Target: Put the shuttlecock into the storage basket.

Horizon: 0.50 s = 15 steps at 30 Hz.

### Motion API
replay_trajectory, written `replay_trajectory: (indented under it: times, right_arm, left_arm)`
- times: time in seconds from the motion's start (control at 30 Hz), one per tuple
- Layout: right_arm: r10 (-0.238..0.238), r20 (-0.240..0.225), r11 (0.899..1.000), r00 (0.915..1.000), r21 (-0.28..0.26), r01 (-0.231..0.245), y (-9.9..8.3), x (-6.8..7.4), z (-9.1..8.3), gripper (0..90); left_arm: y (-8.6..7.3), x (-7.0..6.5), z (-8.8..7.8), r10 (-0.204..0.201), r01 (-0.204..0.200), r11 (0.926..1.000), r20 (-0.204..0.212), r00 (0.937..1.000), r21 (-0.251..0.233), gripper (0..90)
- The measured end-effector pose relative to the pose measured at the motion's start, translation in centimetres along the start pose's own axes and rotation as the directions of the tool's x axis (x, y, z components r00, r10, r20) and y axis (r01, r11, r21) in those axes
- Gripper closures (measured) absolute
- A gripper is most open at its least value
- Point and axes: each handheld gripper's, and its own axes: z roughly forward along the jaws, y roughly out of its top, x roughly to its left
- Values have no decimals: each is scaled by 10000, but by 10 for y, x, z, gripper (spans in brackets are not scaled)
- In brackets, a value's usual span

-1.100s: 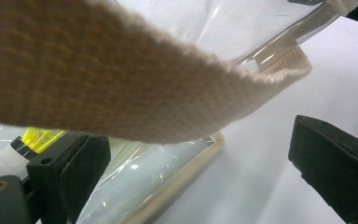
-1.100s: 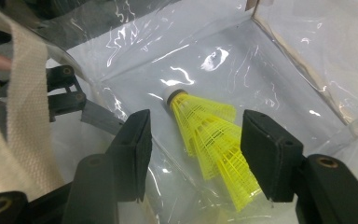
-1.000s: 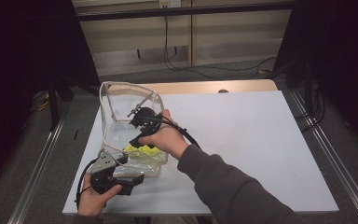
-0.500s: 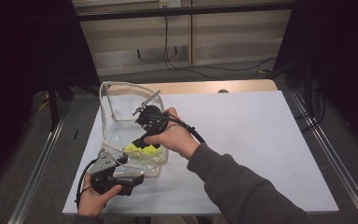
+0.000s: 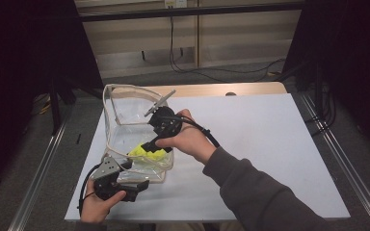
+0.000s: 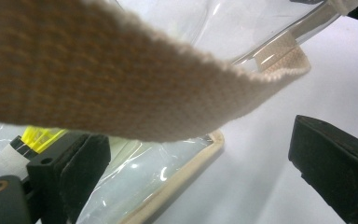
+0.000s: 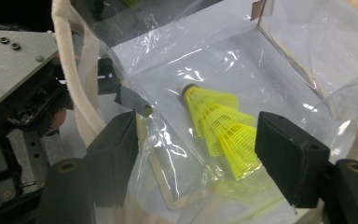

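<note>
- Gripping from the near desk edge, the left claw (image 5: pixel 125 185) has its jaws spread around the bag's woven strap (image 6: pixel 121 79); in the left gripper view the strap crosses between the pads, and I cannot tell whether either pad touches it.
- Just beyond, a clear plastic bag (image 5: pixel 125 120) with cream cloth trim stands open on the white desk (image 5: pixel 270 144). Its walls look thin, soft and slippery and would likely crumple; the stitched trim and strap look like the firmer places to hold.
- Inside, on the bag's floor, lies a yellow shuttlecock (image 7: pixel 219 126), on its side. It is probably very light, with a springy mesh skirt that could bend under a hard squeeze; the small rounded head looks the sturdier spot to pinch.
- Farther in, the right claw (image 7: pixel 196 158) sits over the bag's mouth; its jaws have just been opening, now spread with nothing gripped, the shuttlecock lying loose beyond them.
</note>
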Motion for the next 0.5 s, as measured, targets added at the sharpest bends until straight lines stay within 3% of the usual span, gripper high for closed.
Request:
replay_trajectory:
  times: [0.5]
  right_arm:
    - [-232, -331, 9996, 9992, -163, 226, -6, 1, -16, 223]
  left_arm:
    - [0, 0, 0, -3, 3, 10000, -22, 10000, -27, 54]
